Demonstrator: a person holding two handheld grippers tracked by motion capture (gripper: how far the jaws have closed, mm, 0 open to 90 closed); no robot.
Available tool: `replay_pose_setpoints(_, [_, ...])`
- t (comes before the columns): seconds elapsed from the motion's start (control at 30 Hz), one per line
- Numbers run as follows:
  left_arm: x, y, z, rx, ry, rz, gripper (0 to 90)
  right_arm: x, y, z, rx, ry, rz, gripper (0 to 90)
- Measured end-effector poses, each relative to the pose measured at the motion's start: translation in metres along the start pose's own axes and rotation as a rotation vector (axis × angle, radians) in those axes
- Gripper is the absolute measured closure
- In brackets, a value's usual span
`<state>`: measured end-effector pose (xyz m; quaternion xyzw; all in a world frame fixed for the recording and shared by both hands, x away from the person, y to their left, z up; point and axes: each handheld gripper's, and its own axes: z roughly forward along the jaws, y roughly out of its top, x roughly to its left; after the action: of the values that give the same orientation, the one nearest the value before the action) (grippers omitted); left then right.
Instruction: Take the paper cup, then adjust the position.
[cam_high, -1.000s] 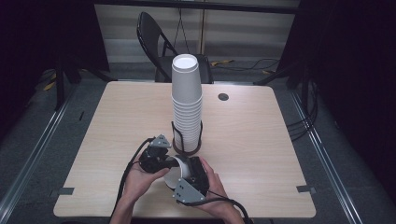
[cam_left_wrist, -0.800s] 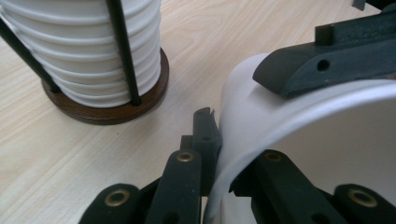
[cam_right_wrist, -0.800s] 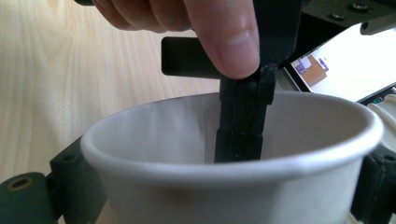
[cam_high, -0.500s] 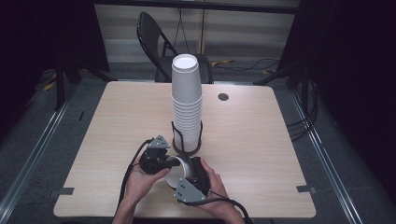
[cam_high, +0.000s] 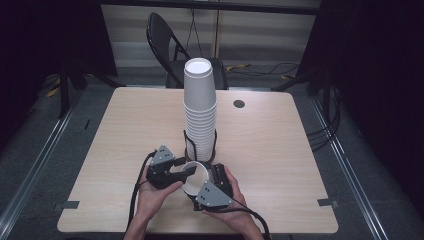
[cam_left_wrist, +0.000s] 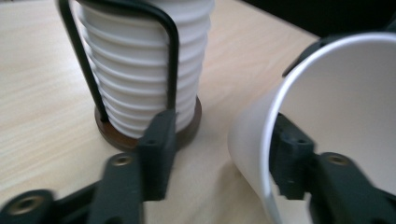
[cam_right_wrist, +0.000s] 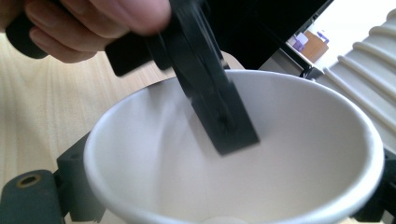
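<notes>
A white paper cup (cam_high: 196, 170) lies tilted on its side near the table's front edge. My right gripper (cam_high: 207, 177) is shut on it, with one jaw on each side of the cup's body (cam_right_wrist: 289, 154). My left gripper (cam_high: 186, 172) is open and its jaws have just been opening. The cup's rim (cam_left_wrist: 268, 140) stands between them: one finger (cam_right_wrist: 219, 112) is inside the cup, the other finger (cam_left_wrist: 156, 149) stands clear outside it. Just behind is a tall stack of white cups (cam_high: 200, 110) in a black wire holder (cam_left_wrist: 140, 137).
The holder with the cup stack (cam_left_wrist: 144, 70) stands close in front of both grippers. A small dark round grommet (cam_high: 239, 103) sits at the table's far right. A black folding chair (cam_high: 172, 45) stands behind the wooden table (cam_high: 115, 140). Cables trail off the front edge.
The left gripper's jaws have spread apart around the cup's rim. Both hands and the cup stay in about the same place.
</notes>
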<state>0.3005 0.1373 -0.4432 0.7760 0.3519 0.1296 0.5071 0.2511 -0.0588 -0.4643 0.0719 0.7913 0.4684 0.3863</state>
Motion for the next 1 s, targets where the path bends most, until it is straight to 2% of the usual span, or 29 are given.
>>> replay_pose_setpoints(0.07, [0.001,-0.001,-0.001,-0.019,0.008,-0.010,40.4,-0.002,-0.001,0.000,0.000,-0.003,0.010,9.8])
replay_pose_setpoints(0.1, [0.002,-0.002,-0.003,-0.052,0.015,-0.020,38.7,-0.004,-0.003,0.000,0.011,-0.009,0.030,9.8])
replay_pose_setpoints(0.23, [0.003,-0.003,-0.008,-0.083,0.022,-0.019,32.2,-0.008,-0.004,-0.002,0.020,-0.016,0.063,9.8])
replay_pose_setpoints(0.27, [0.003,-0.004,-0.009,-0.095,0.028,-0.020,30.6,-0.010,-0.006,-0.003,0.024,-0.017,0.090,9.8])
replay_pose_setpoints(0.33, [0.005,-0.007,-0.013,-0.141,0.040,-0.031,27.6,-0.011,-0.007,-0.003,0.025,-0.018,0.107,9.8])
replay_pose_setpoints(0.4, [0.006,-0.009,-0.017,-0.169,0.057,-0.035,24.9,-0.014,-0.010,-0.004,0.036,-0.013,0.154,10.0])
replay_pose_setpoints(0.43, [0.007,-0.010,-0.018,-0.180,0.051,-0.049,22.2,-0.017,-0.013,-0.005,0.034,-0.004,0.219,9.9])
replay_pose_setpoints(0.47, [0.007,-0.011,-0.020,-0.186,0.060,-0.050,22.2,-0.017,-0.013,-0.005,0.034,-0.004,0.219,9.9])
replay_pose_setpoints(0.5, [0.008,-0.012,-0.022,-0.191,0.073,-0.043,22.1,-0.019,-0.015,-0.005,0.038,-0.013,0.242,9.9])
replay_pose_setpoints(0.57, [0.009,-0.014,-0.026,-0.216,0.069,-0.057,21.4,-0.026,-0.020,-0.009,0.041,-0.044,0.309,9.9])
replay_pose_setpoints(0.6, [0.010,-0.014,-0.028,-0.227,0.064,-0.063,20.5,-0.028,-0.022,-0.010,0.039,-0.045,0.323,9.9])
replay_pose_setpoints(0.63, [0.011,-0.014,-0.030,-0.232,0.071,-0.064,20.5,-0.028,-0.022,-0.010,0.039,-0.045,0.323,9.9])
replay_pose_setpoints(0.8, [0.015,-0.019,-0.034,-0.256,0.122,-0.068,17.6,-0.040,-0.029,-0.017,0.042,-0.077,0.392,9.9])
replay_pose_setpoints(0.87, [0.016,-0.023,-0.036,-0.272,0.125,-0.071,16.7,-0.044,-0.031,-0.019,0.035,-0.085,0.414,9.9])
replay_pose_setpoints(0.9, [0.016,-0.026,-0.036,-0.273,0.131,-0.076,16.1,-0.049,-0.033,-0.022,0.033,-0.099,0.441,9.9])
replay_pose_setpoints(0.97, [0.017,-0.029,-0.036,-0.265,0.153,-0.052,15.8,-0.054,-0.035,-0.023,0.033,-0.112,0.450,9.9])
replay_pose_setpoints(1.0, [0.018,-0.033,-0.035,-0.252,0.171,-0.057,15.7,-0.055,-0.036,-0.024,0.032,-0.119,0.455,9.9])
